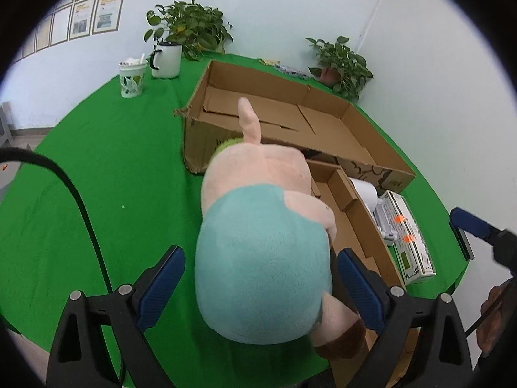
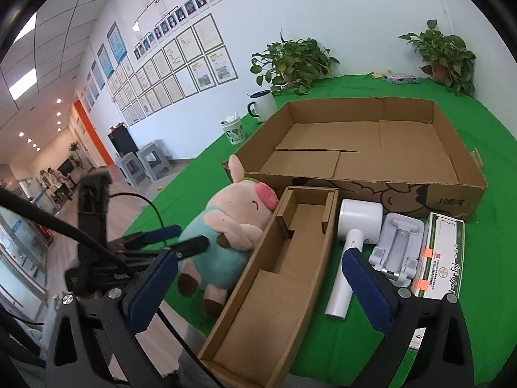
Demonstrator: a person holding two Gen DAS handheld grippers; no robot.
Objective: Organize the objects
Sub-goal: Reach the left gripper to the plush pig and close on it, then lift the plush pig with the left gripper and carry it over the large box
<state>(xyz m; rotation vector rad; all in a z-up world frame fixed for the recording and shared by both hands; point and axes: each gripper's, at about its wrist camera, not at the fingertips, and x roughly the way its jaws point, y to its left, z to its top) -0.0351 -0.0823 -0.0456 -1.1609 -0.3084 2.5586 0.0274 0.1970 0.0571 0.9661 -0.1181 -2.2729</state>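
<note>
A plush pig point(image 1: 258, 258) in teal clothing lies on the green table, beside a narrow open cardboard box point(image 2: 284, 291). My left gripper point(image 1: 261, 252) stands open around the pig's teal body, with a gap showing at each pad. In the right wrist view the left gripper point(image 2: 181, 237) is at the pig's point(image 2: 232, 226) back. My right gripper point(image 2: 258, 253) is open and holds nothing. It hovers over the narrow box and a white handheld device point(image 2: 352, 226). A large shallow cardboard box point(image 2: 355, 148) sits behind them with nothing in it.
A grey folding stand point(image 2: 397, 245) and a white-green carton point(image 2: 442, 258) lie right of the white device. A white mug point(image 1: 166, 59), a patterned cup point(image 1: 131, 79) and two potted plants point(image 1: 190, 26) point(image 1: 342, 64) stand along the far table edge. A black cable point(image 1: 80, 200) hangs at left.
</note>
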